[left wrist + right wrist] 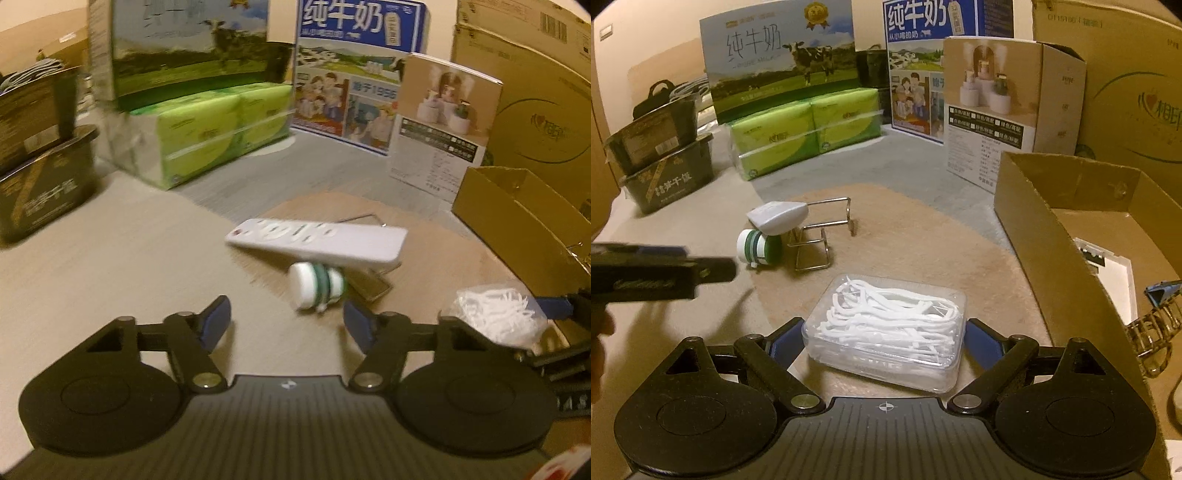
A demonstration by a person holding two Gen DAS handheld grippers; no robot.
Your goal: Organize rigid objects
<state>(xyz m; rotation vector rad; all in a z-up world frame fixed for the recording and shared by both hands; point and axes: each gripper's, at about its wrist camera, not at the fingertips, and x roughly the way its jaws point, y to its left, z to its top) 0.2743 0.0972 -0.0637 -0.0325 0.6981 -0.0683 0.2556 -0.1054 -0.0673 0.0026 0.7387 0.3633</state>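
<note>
Floss picks in a clear plastic box (pixel 886 332) are clamped between the fingers of the right hand-held gripper (pixel 884 341), which are closed against the box's two short sides above a tan mat (pixel 923 236). An open cardboard box (pixel 1041 236) stands just to the right of this hand-held gripper. The left hand-held gripper (pixel 286 321) is held wide open, with nothing between its fingers. Ahead of it, a white remote (pixel 317 240) is seen propped on a green-and-white bottle (pixel 317 286) and a wire stand (pixel 822 236). Milk cartons (pixel 783 62) and tissue packs (pixel 805 129) are stacked farther ahead.
</note>
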